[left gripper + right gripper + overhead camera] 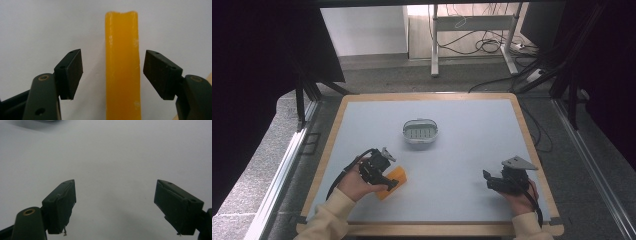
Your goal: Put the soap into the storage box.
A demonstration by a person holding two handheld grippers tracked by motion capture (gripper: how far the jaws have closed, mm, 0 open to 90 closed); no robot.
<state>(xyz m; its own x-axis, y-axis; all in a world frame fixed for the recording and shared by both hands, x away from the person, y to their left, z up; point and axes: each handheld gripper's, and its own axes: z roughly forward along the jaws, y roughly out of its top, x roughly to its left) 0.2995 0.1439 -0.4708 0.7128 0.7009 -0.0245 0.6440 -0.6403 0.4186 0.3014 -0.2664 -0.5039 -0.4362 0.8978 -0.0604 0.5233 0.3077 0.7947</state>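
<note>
The left gripper view shows the left tool (113, 72) spread wide around an orange block (122, 70), untouched; the high view adds a grey container (420, 133) mid-bench. The right tool (115, 207) gapes wide, held low.

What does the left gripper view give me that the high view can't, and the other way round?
Left gripper view alone: the left gripper's jaws stand open, one on each side of the orange block, with a clear gap on both sides, so nothing is clamped. The block's far end has a shallow notch.

High view alone: the grey oval basket mid-table, the right gripper near the table's right front with nothing between its jaws, both hands, and the floor cables beyond.

Both: the orange block on the pale table top, with the left gripper at it.
</note>
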